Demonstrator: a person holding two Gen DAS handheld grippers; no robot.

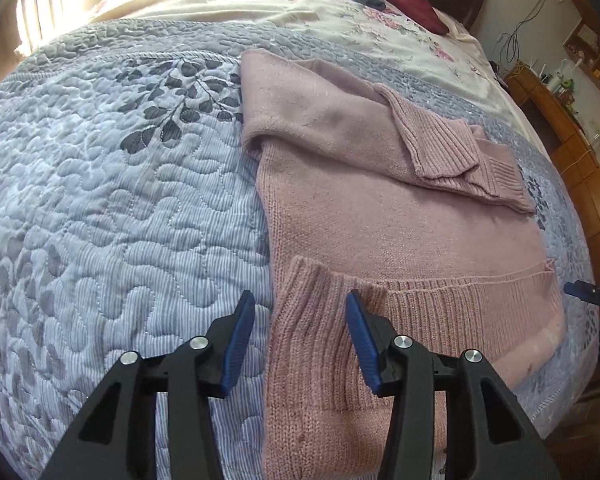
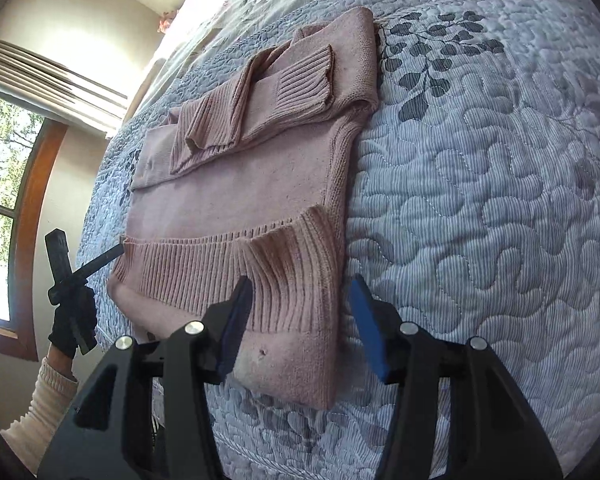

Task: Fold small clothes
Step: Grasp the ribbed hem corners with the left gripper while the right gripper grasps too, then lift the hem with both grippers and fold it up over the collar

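Left wrist view: low over bed, close, faces along own fingers (image 1: 246, 320) toward 12 o'clock; sweater (image 1: 380, 200) from centre to 3 o'clock, quilt (image 1: 120, 180) at 9 o'clock.

Right wrist view: close above opposite sweater (image 2: 240, 184) edge, fingers (image 2: 360, 312) ahead; window (image 2: 4, 160) at 9 o'clock.

Shared: sweater, quilt (image 2: 480, 200). Other gripper visible at 3 o'clock in left view (image 1: 580, 290), 8 o'clock in right view (image 2: 112, 254).

A matt pink ribbed-knit sweater (image 1: 380, 200) lies on a stitched, quilted cloth bedspread (image 1: 120, 200) with a finely ridged surface.
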